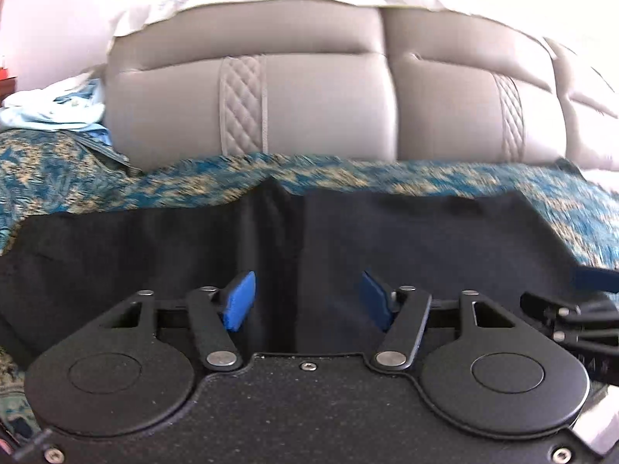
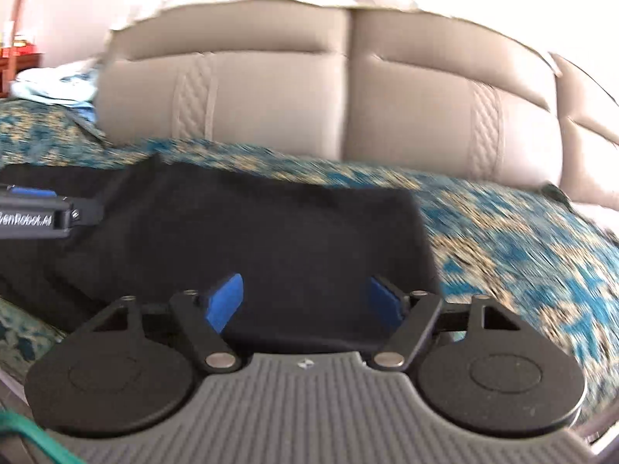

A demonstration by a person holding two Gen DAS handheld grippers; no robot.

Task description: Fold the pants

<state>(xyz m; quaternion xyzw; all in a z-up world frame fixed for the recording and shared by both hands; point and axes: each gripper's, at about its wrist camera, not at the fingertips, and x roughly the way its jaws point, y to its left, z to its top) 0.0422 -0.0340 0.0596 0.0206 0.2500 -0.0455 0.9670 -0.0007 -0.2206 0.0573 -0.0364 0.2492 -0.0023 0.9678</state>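
Both claws agape over pants (image 1: 387, 232) (empty)

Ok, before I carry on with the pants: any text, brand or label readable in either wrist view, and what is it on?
"...venRobot.AI": white lettering on the side of the left gripper in the right wrist view; its start is cut off by the frame edge.
Faint letters on the right gripper at the edge of the left wrist view: too blurred to read.
Small emblem on the right gripper's grey ribbed body: a symbol, no words.
Black pants: no label visible.
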